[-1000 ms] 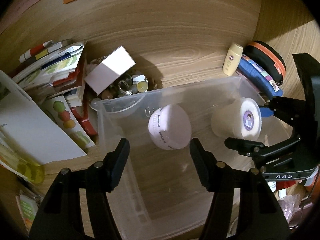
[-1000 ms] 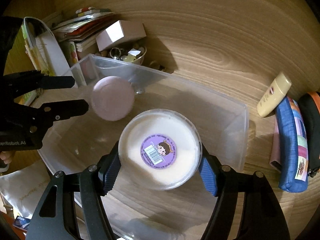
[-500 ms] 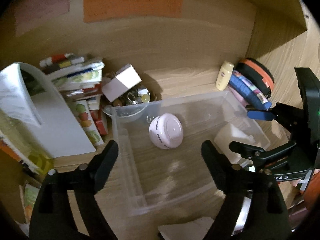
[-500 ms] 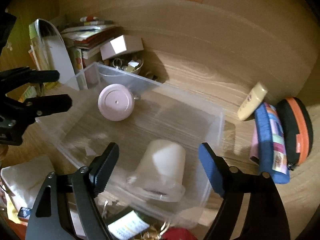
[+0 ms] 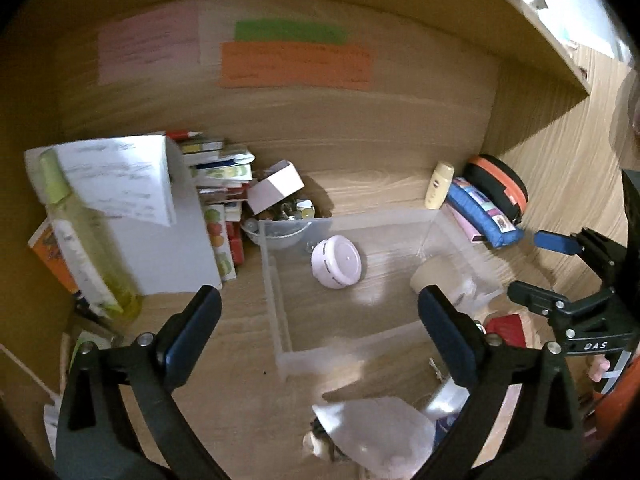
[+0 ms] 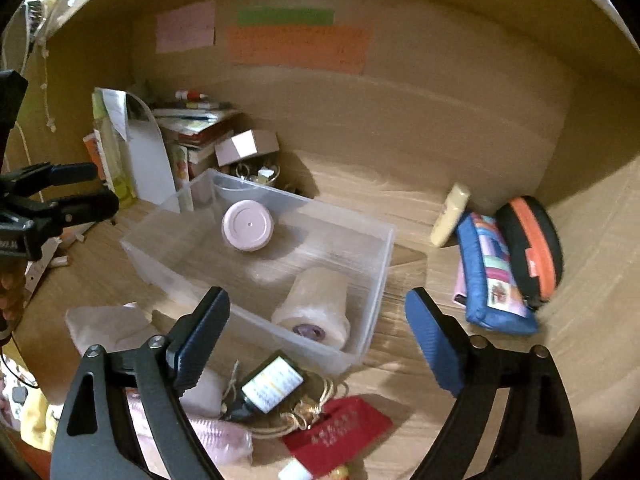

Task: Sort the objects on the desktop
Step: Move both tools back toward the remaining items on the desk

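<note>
Both grippers have pulled back and up since half a second ago; I now see the whole clear bin from higher, and the cream tub I released lies inside it.

Right gripper: jaws wide apart, holding nothing. The tub sits between the fingers, toward 12 o'clock from the tips, on its side in the bin's near right corner, its purple label facing me.

Left gripper: jaws wide apart too, empty. The pink round jar lies at 12 o'clock from it, tilted, in the bin's far left part. The tub shows at 2 o'clock, blurred behind the bin wall.

Right view only: a red packet, a black charger with a white label and pale pink cloth near the bin's front wall. Left view only: the right gripper seen side-on, and a green bottle at 9 o'clock in front of a white file holder.

Both views show the yellow lotion bottle, blue pouch and black-and-orange case off to the bin's right.

Tub: pale, translucent, cylindrical. Jar: matte pink, flat lid with a centre dot.
</note>
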`<state>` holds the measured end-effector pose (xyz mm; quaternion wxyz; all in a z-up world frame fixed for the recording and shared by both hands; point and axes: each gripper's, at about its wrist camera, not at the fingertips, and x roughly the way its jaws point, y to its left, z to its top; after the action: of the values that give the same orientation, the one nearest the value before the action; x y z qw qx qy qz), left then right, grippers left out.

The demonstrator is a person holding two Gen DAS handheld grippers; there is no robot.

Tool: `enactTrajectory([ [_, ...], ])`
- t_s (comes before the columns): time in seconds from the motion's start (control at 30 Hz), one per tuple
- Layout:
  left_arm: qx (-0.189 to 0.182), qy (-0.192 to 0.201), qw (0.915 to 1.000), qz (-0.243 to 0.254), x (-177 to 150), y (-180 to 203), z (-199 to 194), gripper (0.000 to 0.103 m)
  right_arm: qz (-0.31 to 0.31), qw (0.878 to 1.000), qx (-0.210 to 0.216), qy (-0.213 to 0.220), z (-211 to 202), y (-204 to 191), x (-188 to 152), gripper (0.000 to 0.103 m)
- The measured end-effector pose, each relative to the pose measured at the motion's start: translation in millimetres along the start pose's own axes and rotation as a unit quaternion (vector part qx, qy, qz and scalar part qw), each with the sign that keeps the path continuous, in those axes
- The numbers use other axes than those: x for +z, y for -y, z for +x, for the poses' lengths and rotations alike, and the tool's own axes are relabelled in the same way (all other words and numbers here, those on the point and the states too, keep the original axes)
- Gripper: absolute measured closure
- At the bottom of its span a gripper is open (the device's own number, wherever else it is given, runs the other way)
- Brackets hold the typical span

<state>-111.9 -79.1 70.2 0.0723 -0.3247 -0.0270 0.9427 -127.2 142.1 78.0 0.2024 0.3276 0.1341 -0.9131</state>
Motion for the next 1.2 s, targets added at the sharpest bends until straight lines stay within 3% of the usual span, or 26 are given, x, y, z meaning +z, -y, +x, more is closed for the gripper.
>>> enactTrajectory([
  [0.3, 0.021, 0.013, 0.9996, 0.009, -26.3, 1.6, -33.7, 0.003, -0.013, 0.999, -0.029, 0.017, -28.5, -3.8, -27.0, 0.011],
  [0.73, -0.009, 0.022, 0.9986, 0.048, -61.0, 45.9, -52.4, 0.004, 0.026, 0.998, -0.048, -0.020, -27.3, 26.2, -72.1, 0.011],
  [0.77, -0.011, 0.020, 0.9983, 0.054, -65.6, 50.1, -52.6, 0.007, 0.027, 0.998, -0.047, -0.021, -27.6, 27.8, -75.0, 0.011],
  [0.83, -0.016, 0.013, 0.9977, 0.064, -74.4, 58.0, -52.6, 0.021, 0.029, 0.998, -0.045, -0.023, -27.9, 30.6, -80.8, 0.011],
  [0.97, -0.031, -0.006, 0.9967, 0.075, -88.8, 70.7, -49.1, 0.034, 0.032, 0.999, -0.033, -0.027, -27.1, 33.8, -91.3, 0.011],
  [1.03, -0.039, -0.016, 0.9958, 0.082, -91.8, 77.0, -45.5, 0.045, 0.033, 0.999, -0.025, -0.026, -27.0, 34.9, -96.2, 0.011],
  [1.2, -0.050, -0.034, 0.9935, 0.097, -92.8, 89.9, -31.1, 0.054, 0.039, 0.999, -0.009, -0.026, -23.1, 38.3, -104.8, 0.011],
])
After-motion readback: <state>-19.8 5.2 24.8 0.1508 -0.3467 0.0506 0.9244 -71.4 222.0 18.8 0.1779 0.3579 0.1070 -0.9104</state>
